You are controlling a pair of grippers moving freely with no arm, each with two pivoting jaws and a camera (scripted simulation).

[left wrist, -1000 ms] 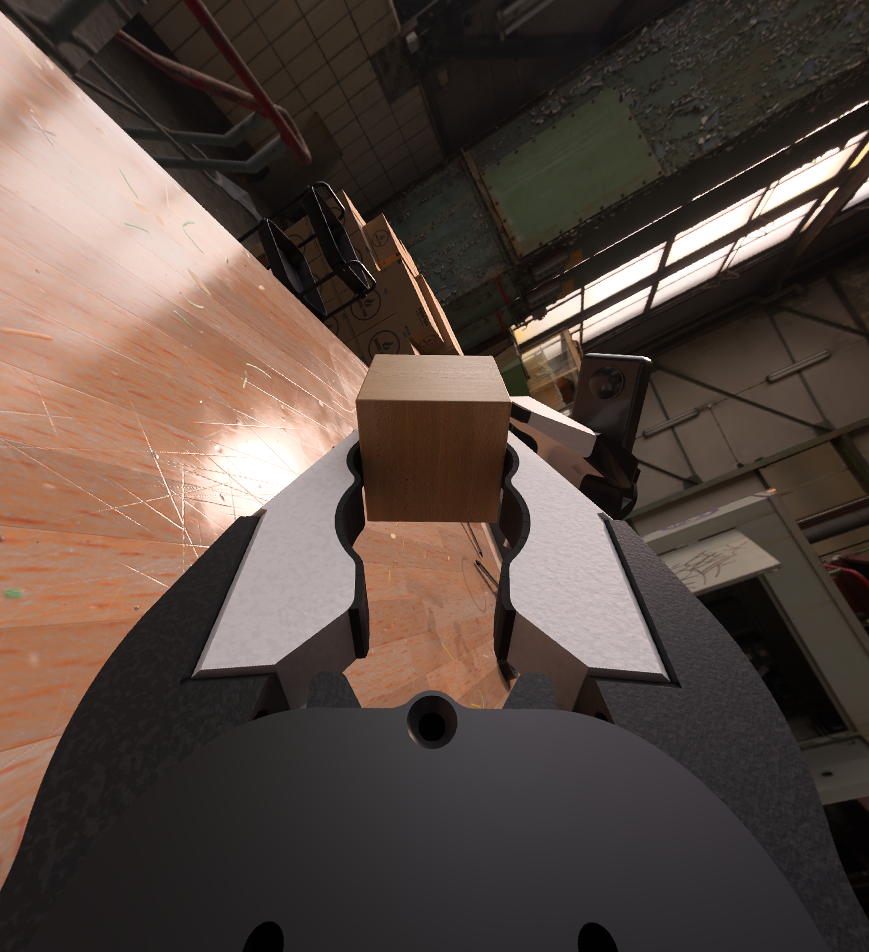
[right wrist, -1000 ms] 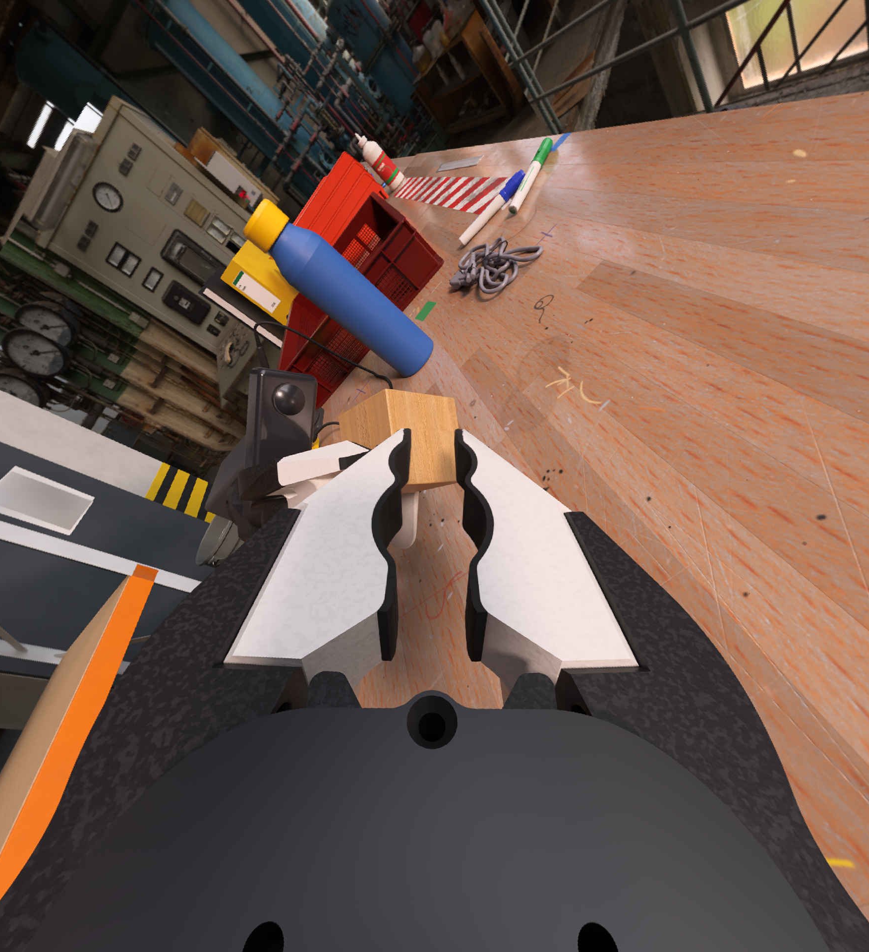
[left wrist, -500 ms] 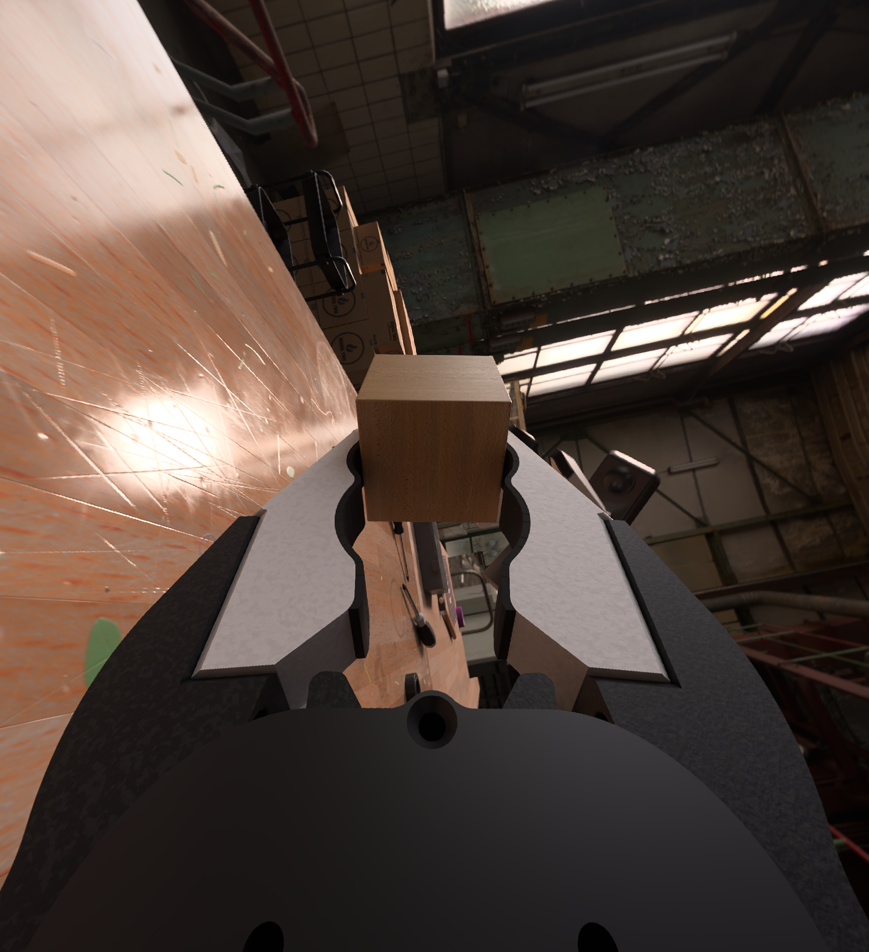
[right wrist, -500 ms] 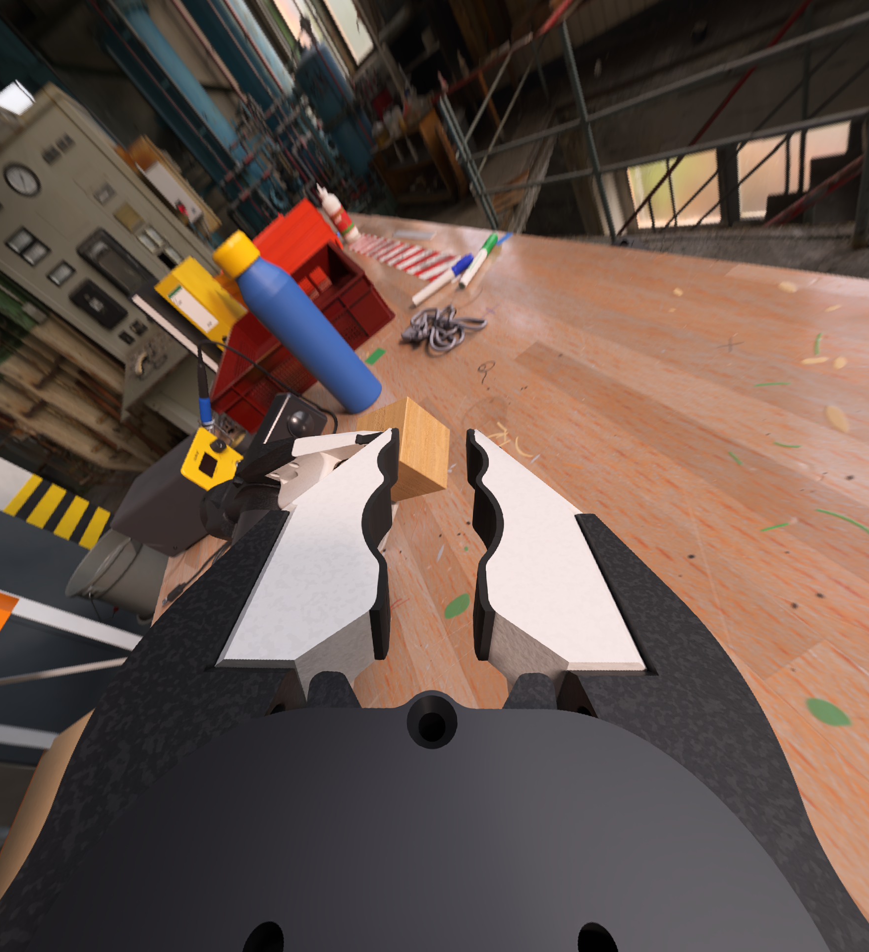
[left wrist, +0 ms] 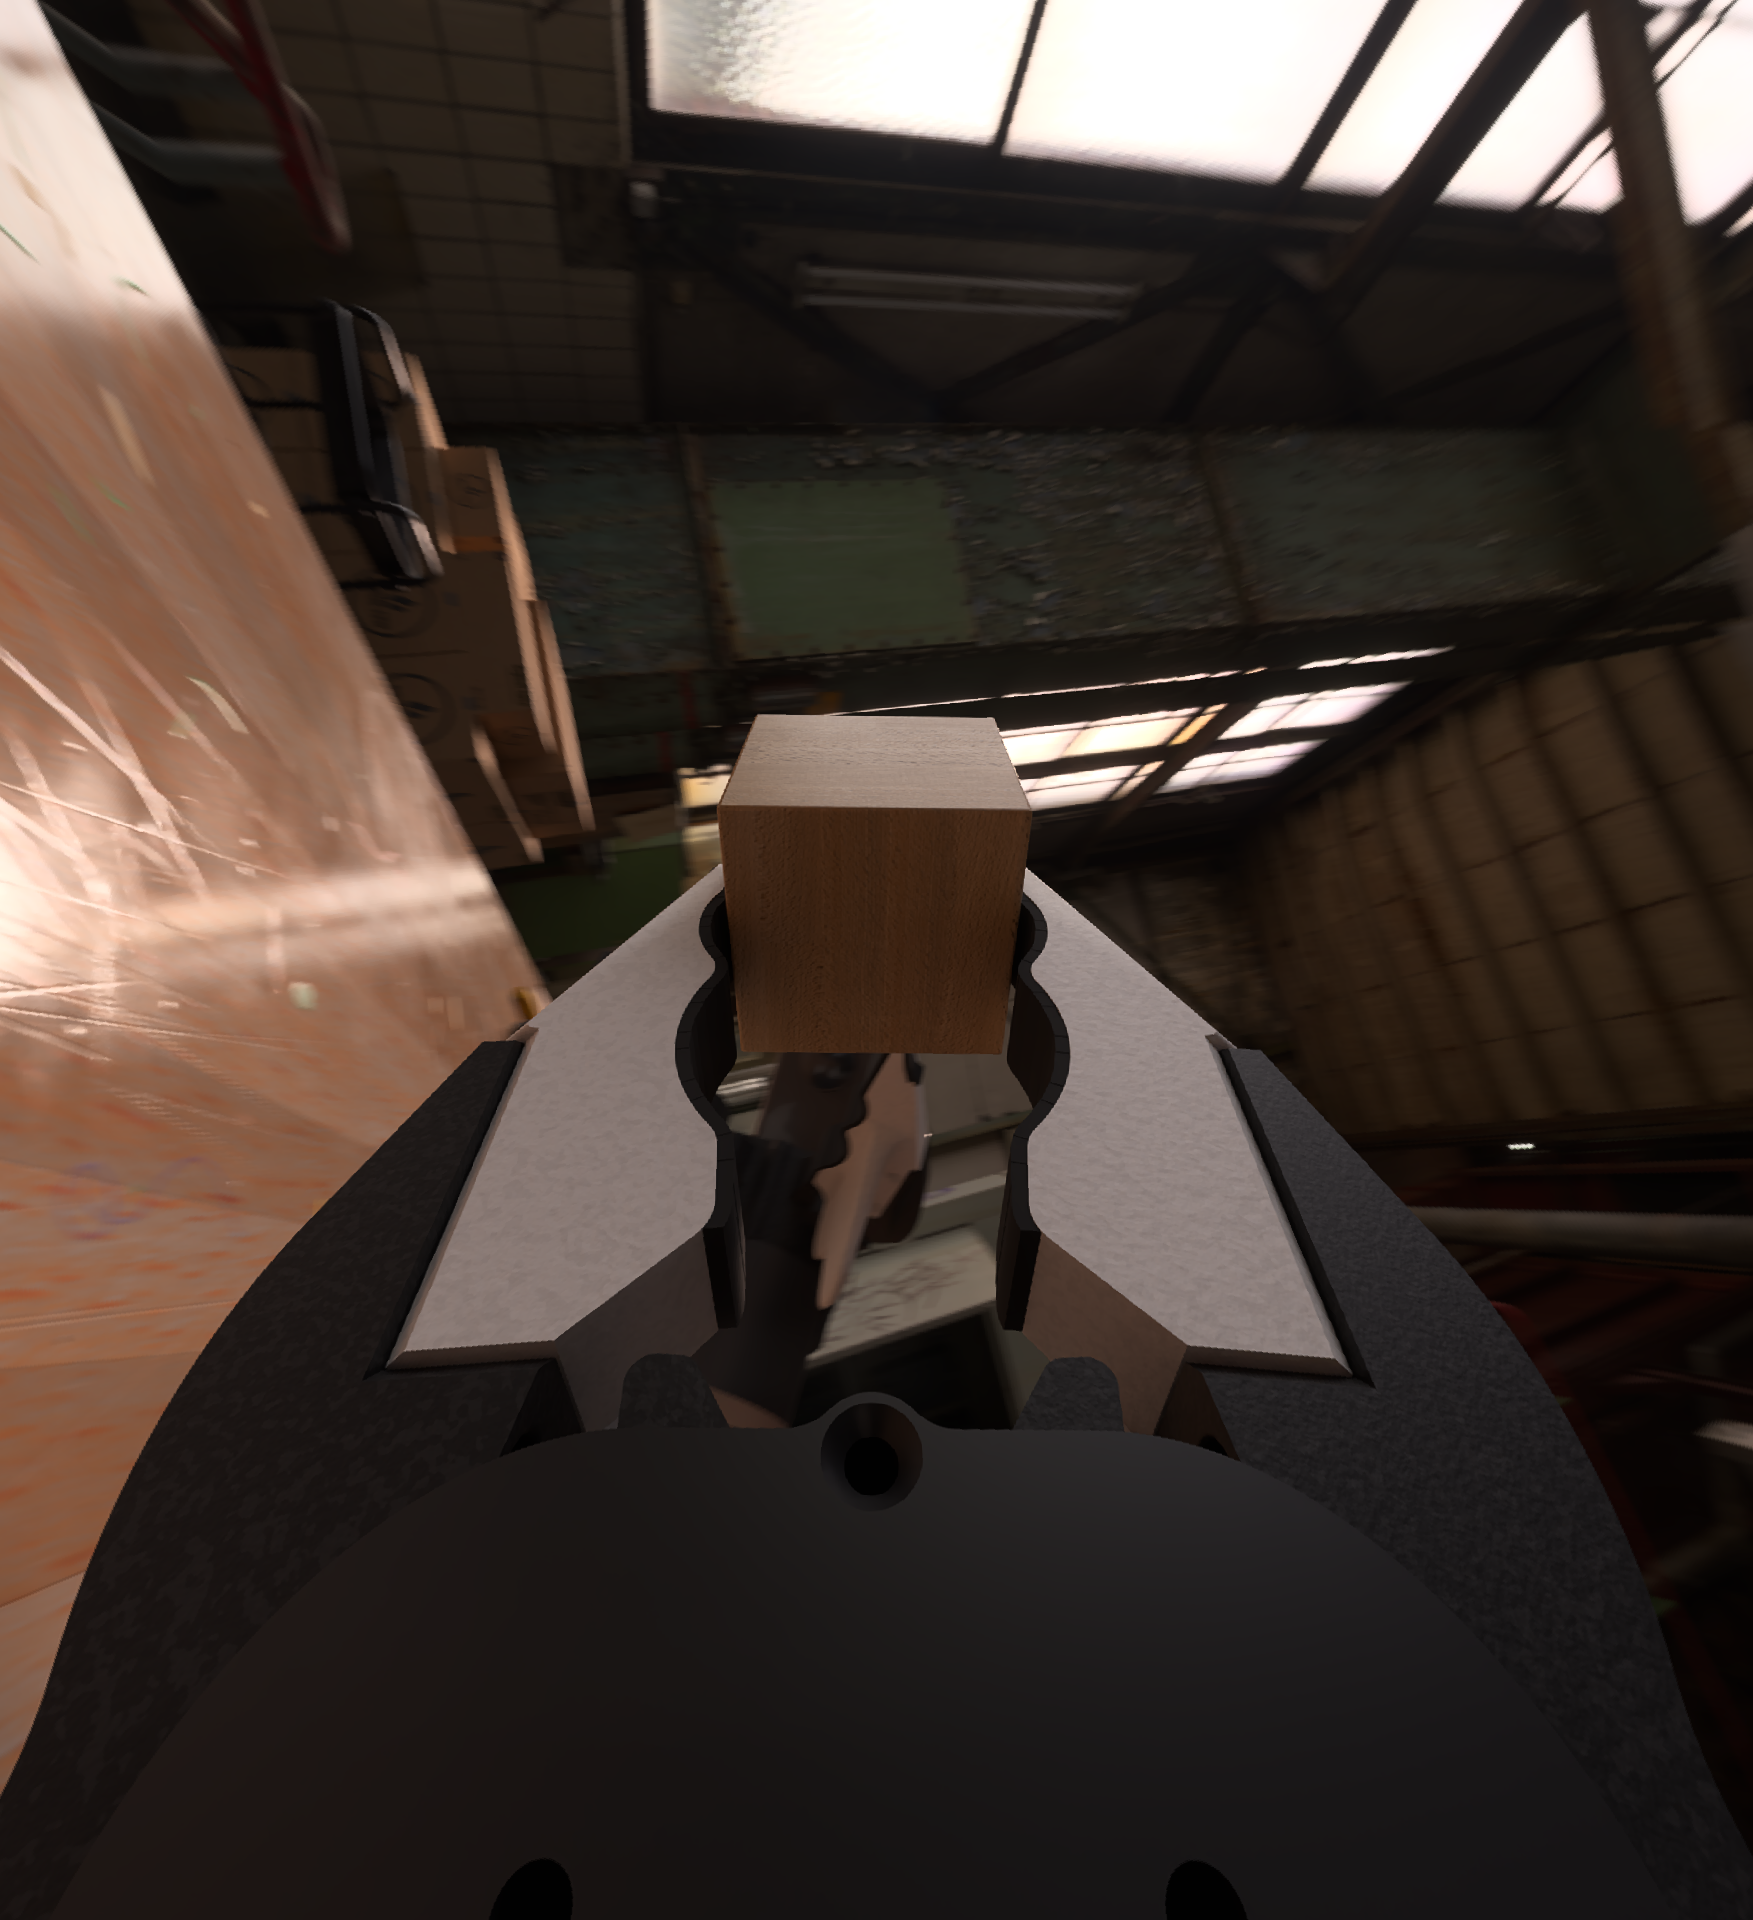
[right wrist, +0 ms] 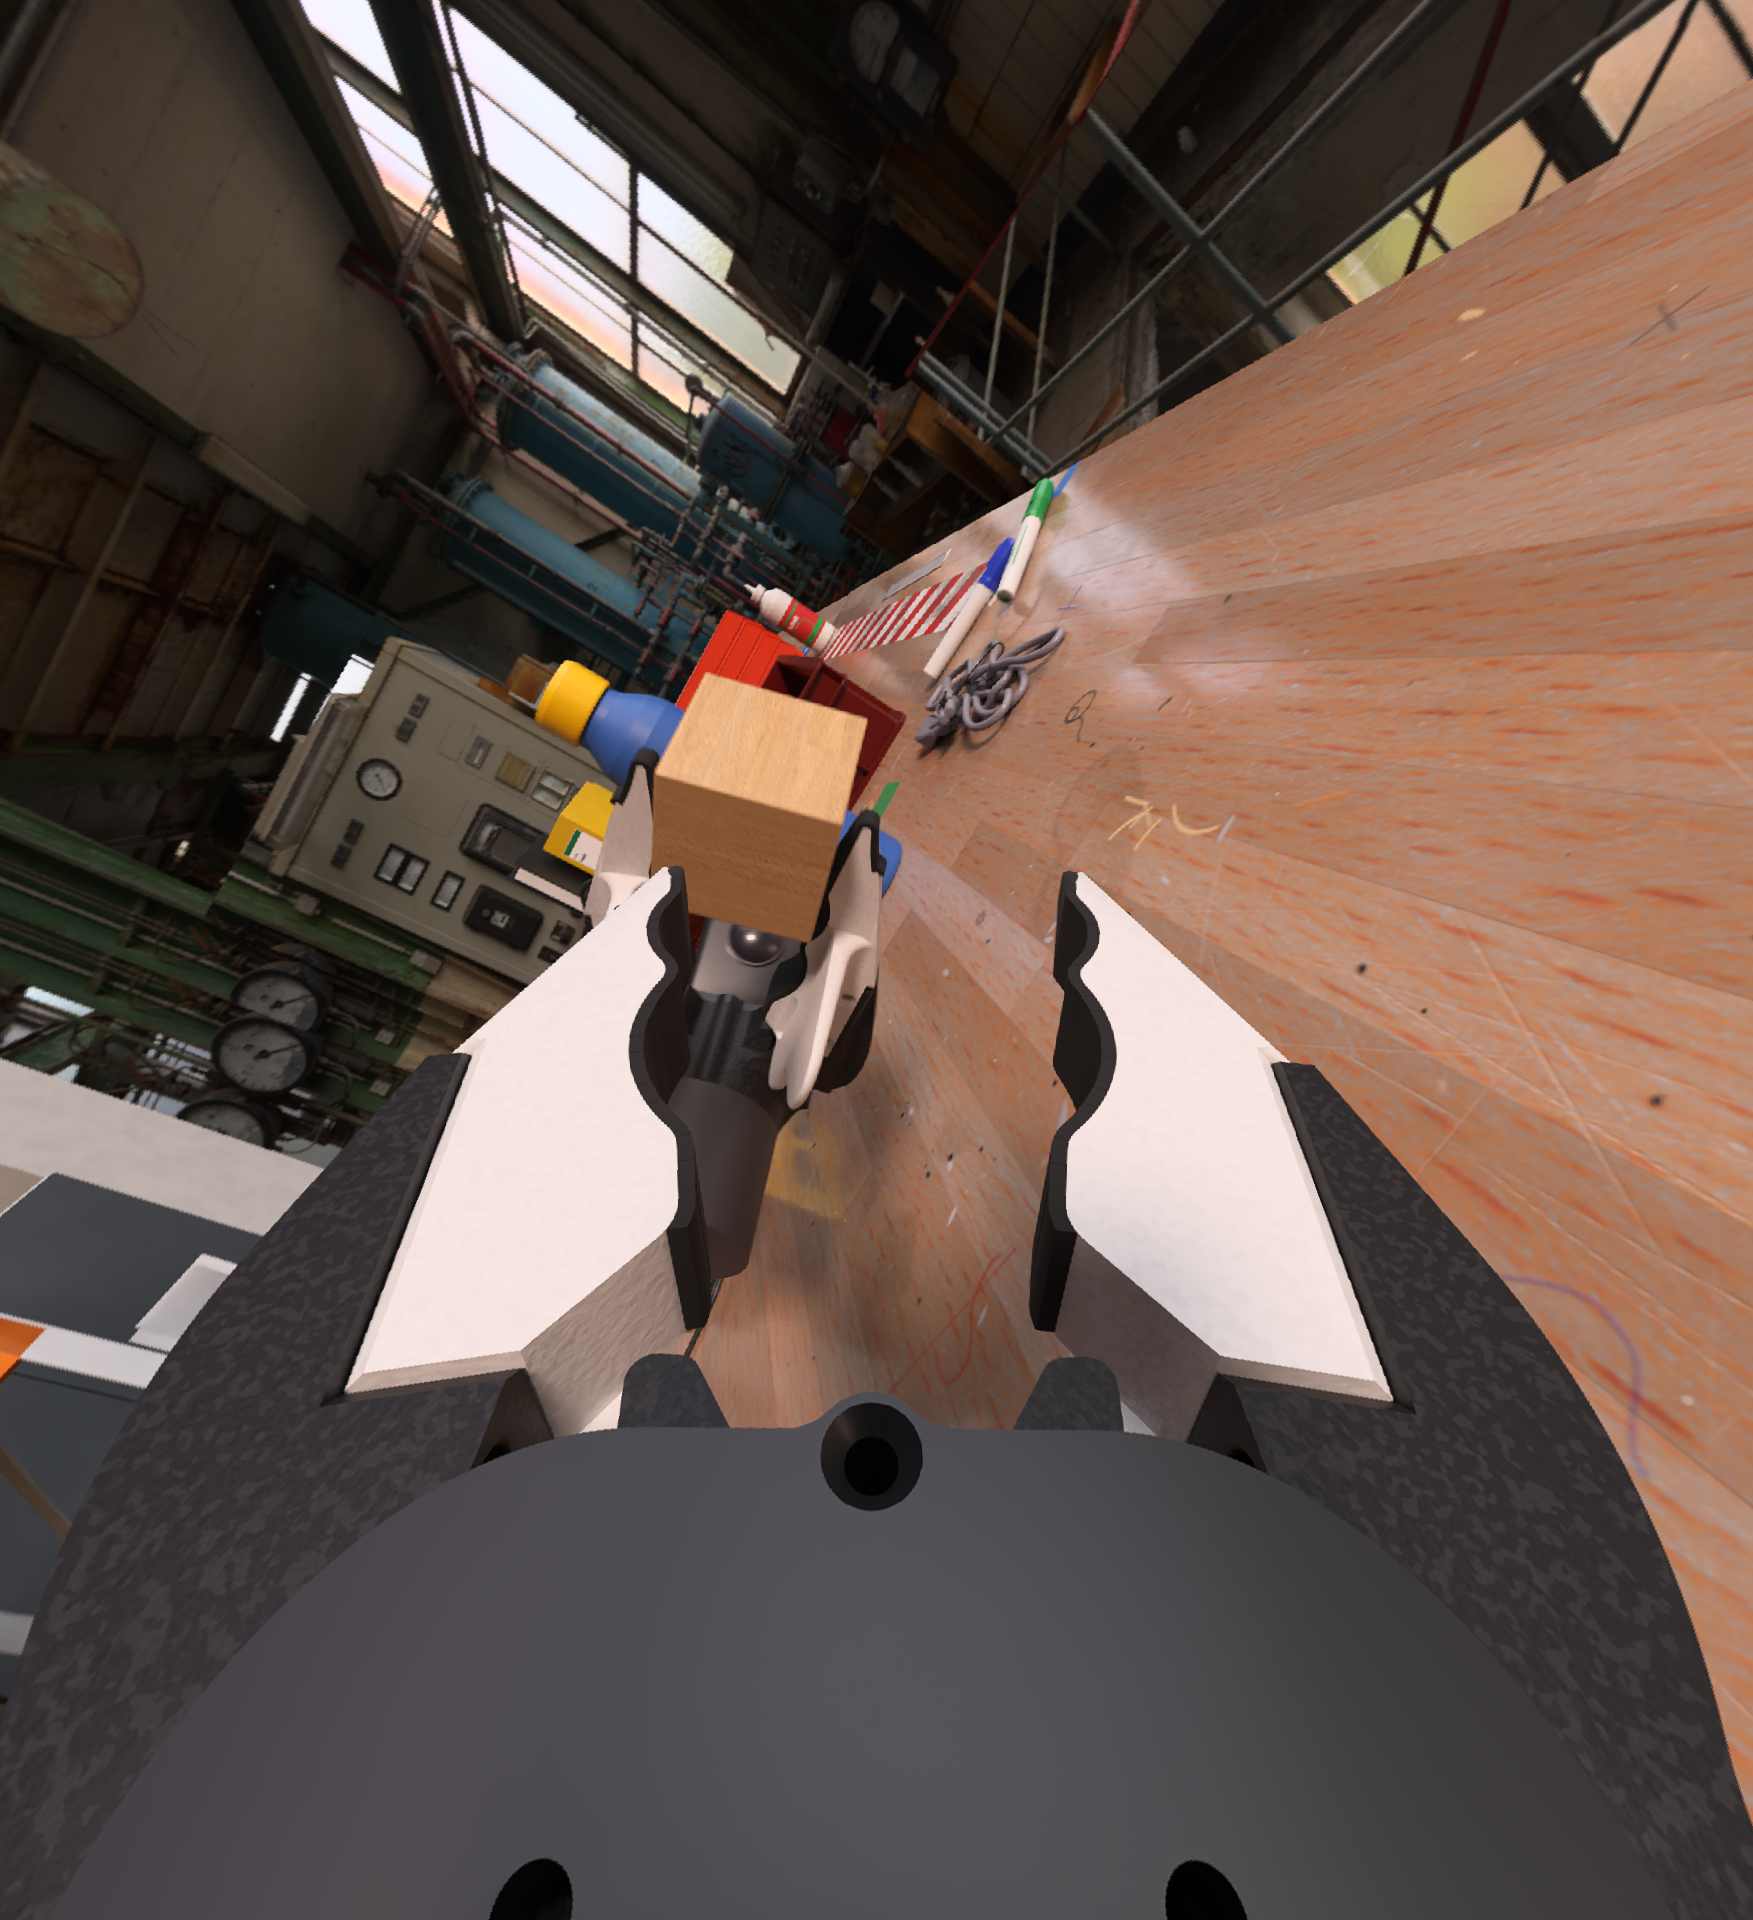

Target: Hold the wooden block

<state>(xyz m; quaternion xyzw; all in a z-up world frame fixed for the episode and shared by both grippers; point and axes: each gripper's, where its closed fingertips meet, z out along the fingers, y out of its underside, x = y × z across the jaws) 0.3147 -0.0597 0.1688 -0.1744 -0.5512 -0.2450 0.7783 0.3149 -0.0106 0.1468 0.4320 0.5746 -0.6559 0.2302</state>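
The scratched wooden tabletop (right wrist: 1423, 831) lies beside both grippers. The right gripper (right wrist: 867, 894) has its fingers (right wrist: 1163, 1091) spread wide, empty. Ahead of them, the left gripper (left wrist: 872, 914) clamps the wooden block (left wrist: 872, 914) between its fingertips.

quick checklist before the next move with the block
1. Left gripper shut on the wooden block: ok.
2. Block seated between both fingertips, square to them: ok.
3. Block lifted clear of the table: ok.
4. Right gripper open, jaws empty: ok.
5. Right gripper lined up with the block: not ok, the block sits left of its gap.
6. Grip firmness: cannot tell.
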